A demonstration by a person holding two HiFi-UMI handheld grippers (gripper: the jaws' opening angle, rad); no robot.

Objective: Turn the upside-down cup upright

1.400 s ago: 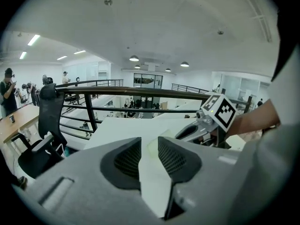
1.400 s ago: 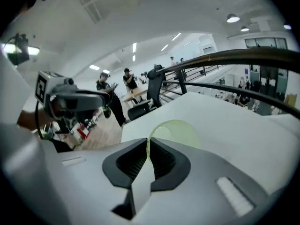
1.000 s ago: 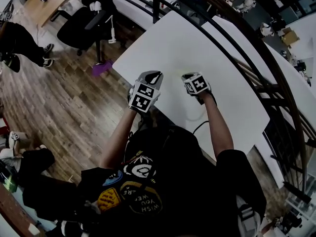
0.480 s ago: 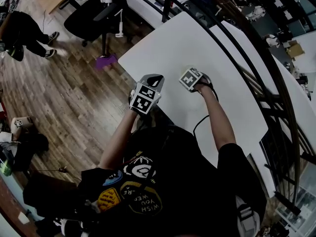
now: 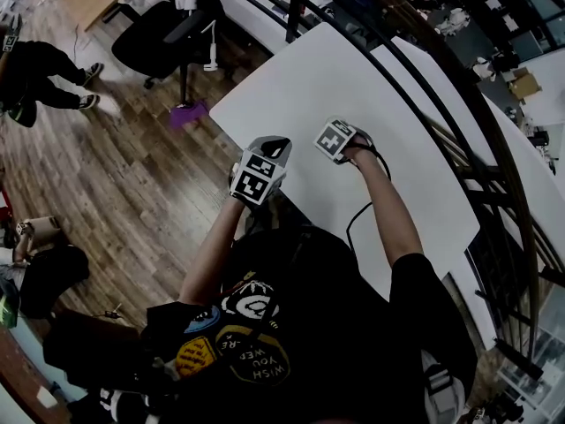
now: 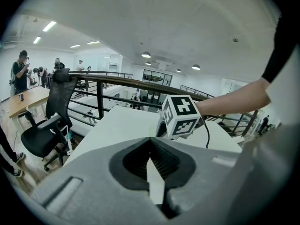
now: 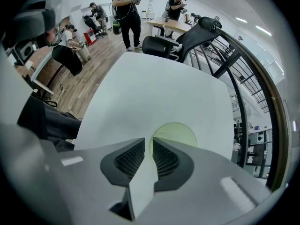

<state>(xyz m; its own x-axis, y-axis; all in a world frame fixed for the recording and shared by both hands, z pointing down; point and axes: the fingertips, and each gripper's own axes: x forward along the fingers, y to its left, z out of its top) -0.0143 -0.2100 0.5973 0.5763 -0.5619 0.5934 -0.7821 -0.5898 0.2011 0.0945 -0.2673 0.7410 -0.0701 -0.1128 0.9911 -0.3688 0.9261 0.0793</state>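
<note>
Over the white table (image 5: 397,148), head view, the left claw (image 5: 274,144) and right claw (image 5: 346,145) hang side by side. Left gripper view: its jaws are clenched on nothing. Right gripper view: its jaws are opening with a narrow, empty gap, and the pale green cup (image 7: 180,131) sits on the table just beyond their tips.

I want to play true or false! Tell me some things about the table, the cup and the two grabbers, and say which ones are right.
1. The table is white. True.
2. The left gripper has its jaws wide open. False: they are shut together with nothing in them.
3. The cup is red. False: it is pale green.
4. The right gripper is squeezing the cup. False: its jaws are opening with nothing between them, and the cup sits just past their tips.
5. A black office chair stands on the wooden floor. True.
</note>
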